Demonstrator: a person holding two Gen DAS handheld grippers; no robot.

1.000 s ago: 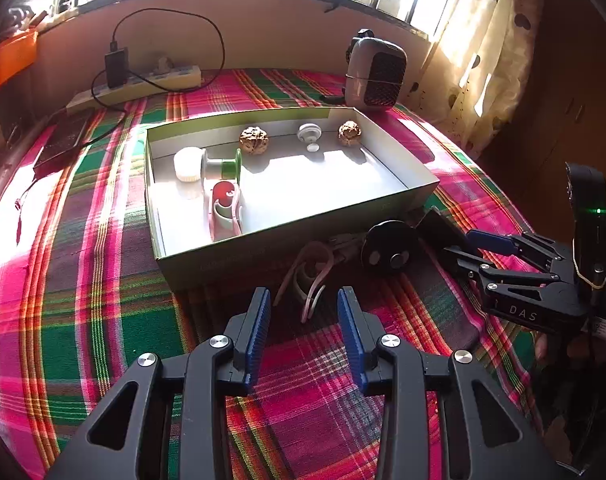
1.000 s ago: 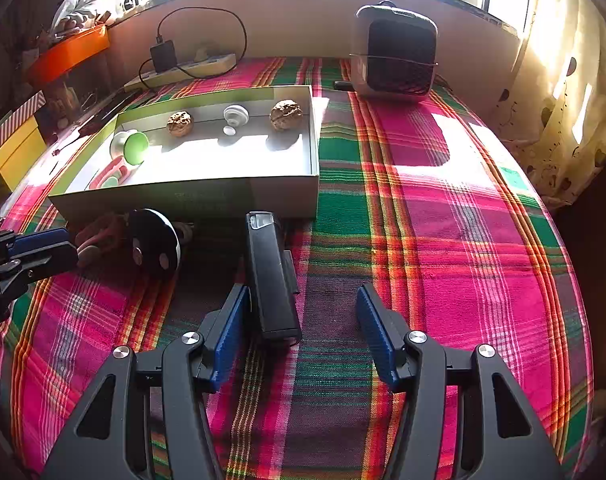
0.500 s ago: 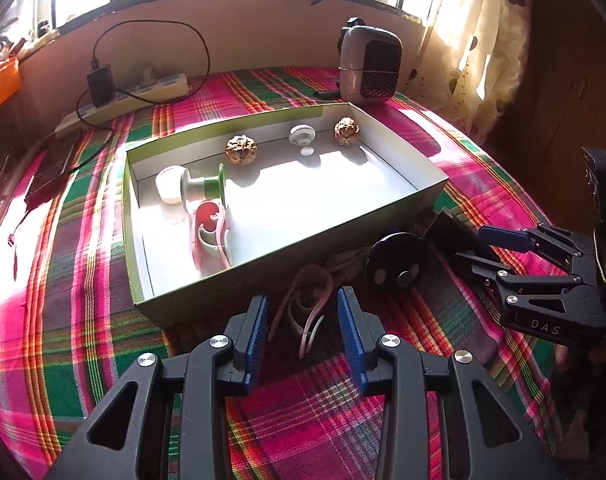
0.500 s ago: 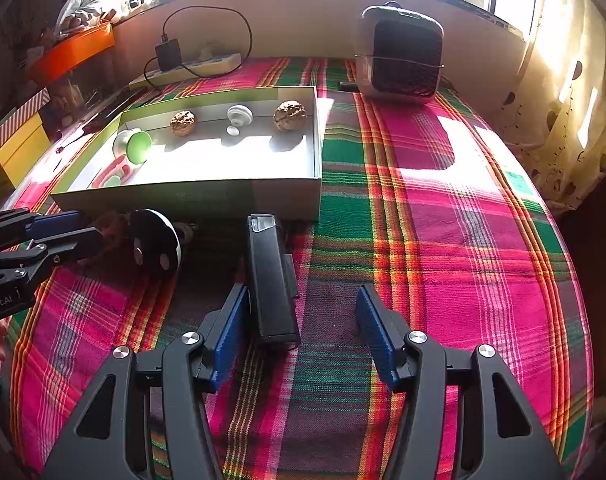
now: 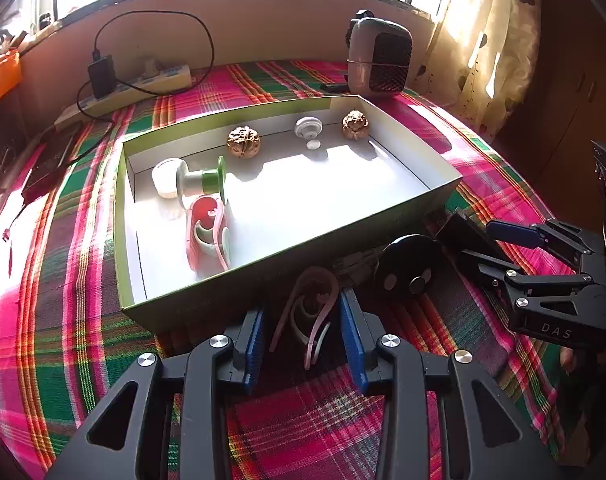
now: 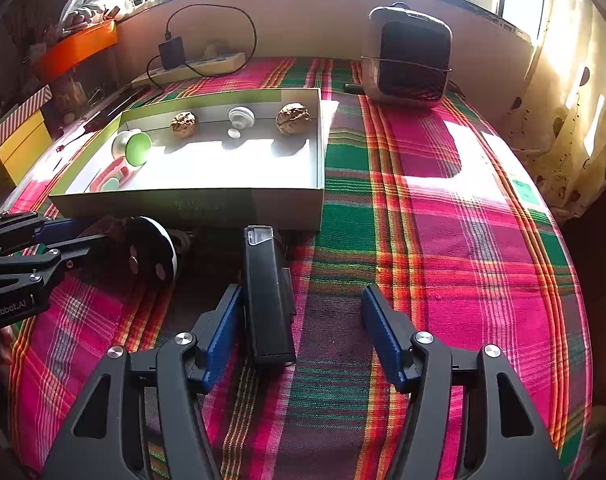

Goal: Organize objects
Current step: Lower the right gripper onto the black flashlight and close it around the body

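A shallow green-and-white box point(image 5: 343, 236) point(image 6: 319, 152) on the plaid cloth holds two walnuts point(image 5: 243, 142), a white knob point(image 5: 309, 128), a white-and-green roller point(image 5: 191, 182) and a pink clip point(image 5: 207, 232). In front of the box lie a second pink clip point(image 5: 309, 308), a black disc point(image 5: 407, 270) point(image 6: 153, 256) and a black rectangular device point(image 6: 267, 296) point(image 5: 463, 232). My left gripper point(image 5: 301, 320) is open, with its fingers on either side of the loose pink clip. My right gripper point(image 6: 301, 312) point(image 5: 499, 248) is open, with the black device just inside its left finger.
A grey fan heater point(image 6: 409, 64) point(image 5: 379, 60) stands at the back right. A power strip with charger and cable point(image 5: 135, 84) point(image 6: 191, 66) lies at the back left. A curtain point(image 6: 575, 92) hangs at the right. Orange and yellow boxes point(image 6: 23, 140) sit left.
My left gripper has moved forward, so the loose pink clip now lies between its fingers. The right gripper has hardly moved.
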